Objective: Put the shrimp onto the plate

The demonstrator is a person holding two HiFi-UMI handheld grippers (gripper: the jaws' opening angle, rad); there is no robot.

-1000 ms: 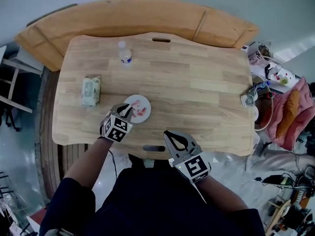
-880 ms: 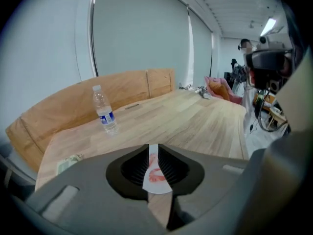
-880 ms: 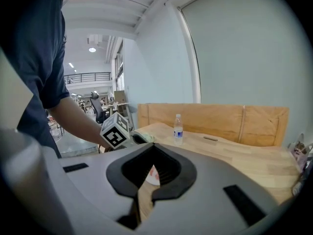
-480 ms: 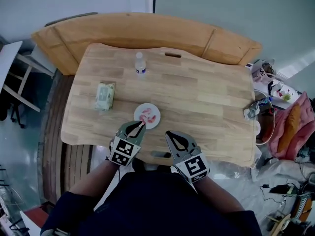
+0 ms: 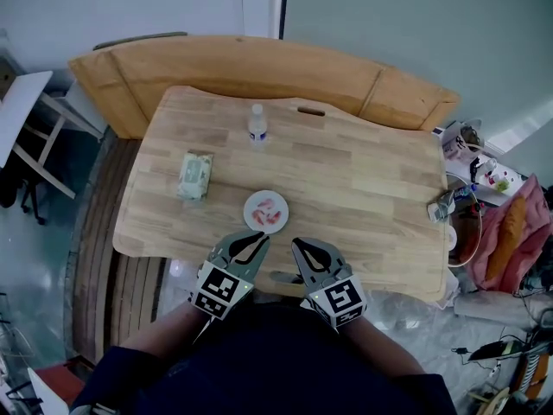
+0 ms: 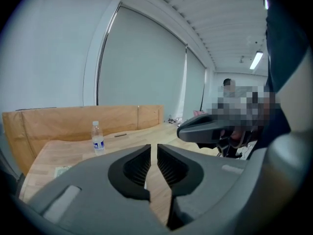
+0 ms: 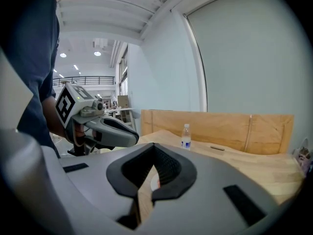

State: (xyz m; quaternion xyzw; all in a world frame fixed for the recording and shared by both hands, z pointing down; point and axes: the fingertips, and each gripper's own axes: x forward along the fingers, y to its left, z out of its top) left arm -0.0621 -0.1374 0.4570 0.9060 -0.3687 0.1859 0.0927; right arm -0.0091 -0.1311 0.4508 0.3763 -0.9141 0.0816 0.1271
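Little can go wrong for the task itself, since the pale pink shrimp (image 5: 269,213) already lies on the small round white plate (image 5: 250,206), which sits on the light wooden counter (image 5: 363,180) near its front edge, just ahead of both grippers. What risk remains would come from a careless sweep. The left gripper (image 5: 261,238), grey and wedge-shaped, has its ribbed pads drawn almost together with only a thin slit and nothing between them; its tip hovers just beside the plate's near rim, and a forward nudge would probably slide the smooth plate on the slick wood or tip the shrimp off. The tall clear plastic bottle (image 5: 257,124) with a white cap and blue label, well apart at the back, would topple easily if struck, though nothing is near it. The right gripper (image 5: 296,243), pressed together and empty, hangs over the counter's front edge and threatens little. As for surfaces, the soft green-and-white pack of wipes (image 5: 195,175) at the left looks crinkly and flat; the counter is matt planked wood with rounded corners; the plate seems glazed and shallow; the shrimp looks glossy and curled, though too small to tell more.
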